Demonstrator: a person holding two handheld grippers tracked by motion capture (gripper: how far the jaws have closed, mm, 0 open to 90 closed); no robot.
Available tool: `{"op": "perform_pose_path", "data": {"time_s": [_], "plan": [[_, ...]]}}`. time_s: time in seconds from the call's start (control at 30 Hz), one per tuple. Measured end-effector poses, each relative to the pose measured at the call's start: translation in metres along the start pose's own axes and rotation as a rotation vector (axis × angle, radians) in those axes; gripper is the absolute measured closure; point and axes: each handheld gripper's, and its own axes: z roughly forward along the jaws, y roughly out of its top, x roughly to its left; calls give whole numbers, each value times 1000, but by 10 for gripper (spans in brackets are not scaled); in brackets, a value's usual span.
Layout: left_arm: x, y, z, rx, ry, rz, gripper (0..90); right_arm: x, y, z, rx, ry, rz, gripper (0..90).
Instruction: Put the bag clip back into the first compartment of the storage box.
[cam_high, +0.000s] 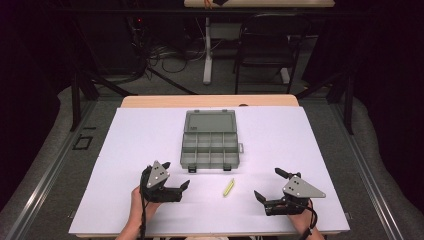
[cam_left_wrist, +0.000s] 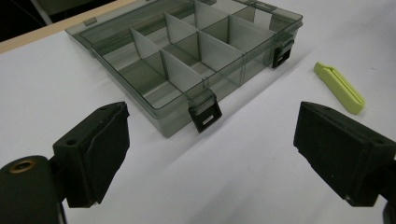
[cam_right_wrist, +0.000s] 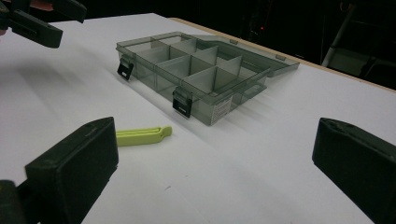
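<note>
High view showed the left gripper (cam_high: 174, 175) and right gripper (cam_high: 267, 184) both spread wide and holding nothing, low over the white table (cam_high: 125, 150), with the yellow-green clip (cam_high: 228, 188) lying between them, just in front of the open compartment box (cam_high: 210, 146). The left gripper view (cam_left_wrist: 210, 140) alone revealed the box's black latches (cam_left_wrist: 205, 112) hanging open.

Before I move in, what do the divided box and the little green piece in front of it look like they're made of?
The divided box looks like smoky grey translucent hard plastic: the dividers and the white surface show through its glossy walls, and its latches are opaque black. The green piece looks like matte yellow-green moulded plastic, opaque with ridged lines; it could be soft or rigid. Both tongs are open and apart from them.
</note>
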Motion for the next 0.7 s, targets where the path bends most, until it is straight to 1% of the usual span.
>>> {"op": "perform_pose_path", "data": {"time_s": [0.07,0.13,0.27,0.3,0.33,0.4,0.53,0.6,0.7], "plan": [[-1,2,2,11,-2,-13,107,1,0,0,8,4,2,0],[-3,4,4,29,10,-13,107,2,0,1,8,8,2,0],[-7,9,9,57,-3,-24,107,3,2,-2,6,-3,-13,0],[-9,10,10,62,-1,-27,107,3,1,-2,6,-5,-11,0],[-10,12,12,63,-8,-33,107,2,1,-1,8,-8,-7,0],[-13,17,14,71,-10,-35,107,1,1,-1,13,-2,2,1],[-22,24,20,85,-12,-27,107,3,1,-1,8,0,1,1],[-27,27,22,86,-20,-26,107,3,1,1,17,7,-6,1],[-32,30,26,92,-29,-23,107,4,1,1,12,6,-7,1]]}}
